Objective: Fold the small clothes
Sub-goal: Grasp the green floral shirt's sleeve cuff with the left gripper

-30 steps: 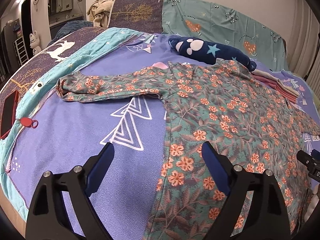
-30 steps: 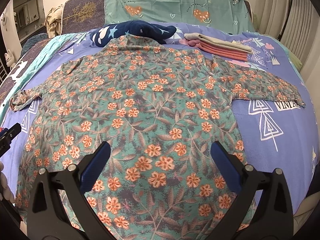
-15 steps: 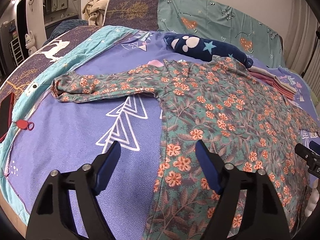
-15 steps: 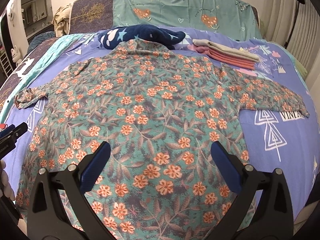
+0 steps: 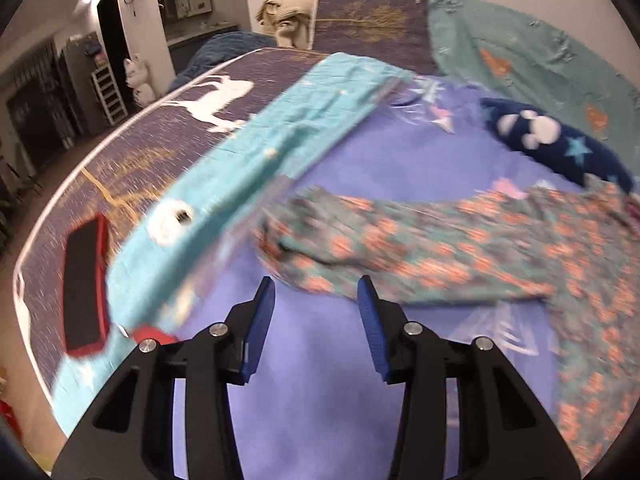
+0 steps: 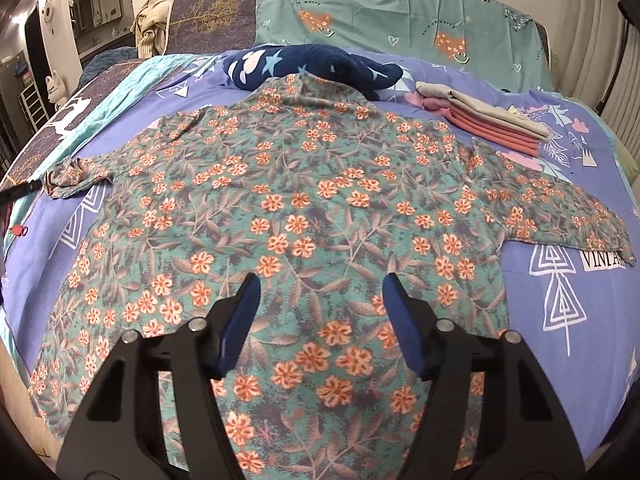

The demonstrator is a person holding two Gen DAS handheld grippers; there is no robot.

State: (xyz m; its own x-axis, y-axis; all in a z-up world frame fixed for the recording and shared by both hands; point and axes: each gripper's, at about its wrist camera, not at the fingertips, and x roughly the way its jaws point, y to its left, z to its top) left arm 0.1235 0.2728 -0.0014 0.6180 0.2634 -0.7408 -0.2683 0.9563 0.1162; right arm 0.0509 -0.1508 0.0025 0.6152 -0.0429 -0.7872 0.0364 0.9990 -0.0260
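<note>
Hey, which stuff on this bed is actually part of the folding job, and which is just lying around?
Part of the job:
floral top
left tool, open, near its sleeve cuff
right tool, open

Just lying about:
navy star plush
folded stack
red-cased phone

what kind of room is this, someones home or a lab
Most likely a home bedroom. The green floral long-sleeved shirt lies spread on a bed with a purple printed sheet, a teal patterned pillow stands at its head, and a stack of folded pink and beige clothes sits nearby.
</note>
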